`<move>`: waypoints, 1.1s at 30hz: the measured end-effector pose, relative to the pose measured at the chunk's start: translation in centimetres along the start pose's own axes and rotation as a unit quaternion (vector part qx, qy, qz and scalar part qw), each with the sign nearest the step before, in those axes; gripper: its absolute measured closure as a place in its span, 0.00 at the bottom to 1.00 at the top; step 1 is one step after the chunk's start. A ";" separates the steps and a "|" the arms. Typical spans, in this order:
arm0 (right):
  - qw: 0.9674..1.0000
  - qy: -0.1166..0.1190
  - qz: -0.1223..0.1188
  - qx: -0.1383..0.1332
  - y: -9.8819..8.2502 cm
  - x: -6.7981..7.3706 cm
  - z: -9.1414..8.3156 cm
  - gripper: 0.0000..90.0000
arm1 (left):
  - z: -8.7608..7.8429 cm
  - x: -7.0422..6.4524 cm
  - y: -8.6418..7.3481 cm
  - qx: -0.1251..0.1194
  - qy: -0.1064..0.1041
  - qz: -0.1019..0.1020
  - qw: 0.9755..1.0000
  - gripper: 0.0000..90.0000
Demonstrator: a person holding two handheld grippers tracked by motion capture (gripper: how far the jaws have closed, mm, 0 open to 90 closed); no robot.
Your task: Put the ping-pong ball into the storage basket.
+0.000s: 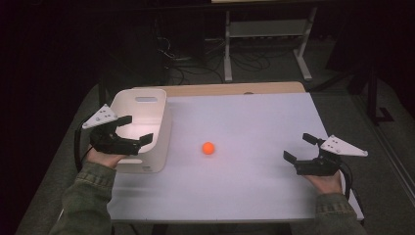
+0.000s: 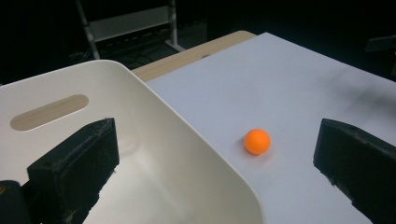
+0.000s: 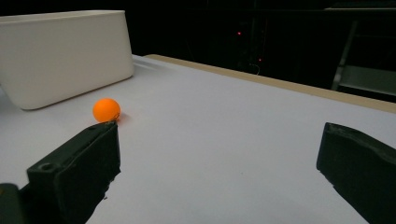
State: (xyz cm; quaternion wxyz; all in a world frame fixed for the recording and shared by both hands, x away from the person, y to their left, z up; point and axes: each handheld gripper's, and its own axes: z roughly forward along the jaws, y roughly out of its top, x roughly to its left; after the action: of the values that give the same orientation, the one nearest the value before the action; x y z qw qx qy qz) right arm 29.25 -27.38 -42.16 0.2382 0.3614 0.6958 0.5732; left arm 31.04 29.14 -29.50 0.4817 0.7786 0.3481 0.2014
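Left gripper, spread wide and holding nothing, hovering over the near end of the white bin at the worktop's left edge; one jaw hanging inside the bin, the other just past its right rim toward the worktop's middle, as seen in the left gripper view. Grey three-cornered plate riding on top of this gripper, left hand gripping it from below. White bin sitting along the left edge, reaching toward the far left corner, with a slot handle in its far wall. Orange ball resting on the bare white surface near the worktop's centre, just right of the bin and apart from it. Right gripper, likewise spread and holding nothing, hovering near the right edge, jaws pointing left toward the ball, well apart from it.
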 end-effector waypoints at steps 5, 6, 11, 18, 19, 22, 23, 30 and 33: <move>1.000 0.000 0.000 0.000 0.0 0.0 0.0 0.00 | 0.4 -0.2 0.6 0.016 -0.010 0.007 1.000 0.00; 1.000 0.000 0.000 0.000 0.0 0.0 0.0 0.00 | 0.5 -0.2 0.7 0.019 -0.009 0.010 1.000 0.00; 1.000 0.000 0.002 0.000 0.0 0.0 0.0 0.00 | 0.8 -0.1 1.3 0.028 -0.013 0.010 0.999 0.00; 1.000 0.001 0.002 -0.001 0.0 0.0 0.0 0.00 | 1.3 0.0 2.1 0.053 -0.017 0.015 0.998 0.00; 1.000 0.001 0.001 -0.001 0.0 0.0 0.0 0.00 | 1.4 0.0 2.1 0.056 -0.017 0.015 0.998 0.00; 1.000 0.001 0.002 -0.001 0.0 0.0 0.0 0.00 | 1.7 0.0 2.3 0.065 -0.021 0.014 0.998 0.00; 1.000 0.001 0.002 -0.001 0.0 0.0 0.0 0.00 | 1.8 0.0 2.4 0.068 -0.022 0.016 0.997 0.00; 1.000 0.001 0.001 0.000 0.0 0.0 0.0 0.00 | 2.5 -0.1 3.0 0.092 -0.030 0.020 0.995 0.00; 1.000 0.001 0.001 0.000 0.0 0.0 0.0 0.00 | 2.8 -0.1 3.2 0.099 -0.030 0.020 0.994 0.00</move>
State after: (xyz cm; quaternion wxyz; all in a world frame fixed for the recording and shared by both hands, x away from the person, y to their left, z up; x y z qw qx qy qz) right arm 29.23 -27.34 -42.15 0.2366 0.3613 0.6956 0.5741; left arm 33.87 26.42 -27.92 0.4083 0.8350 0.3358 0.1525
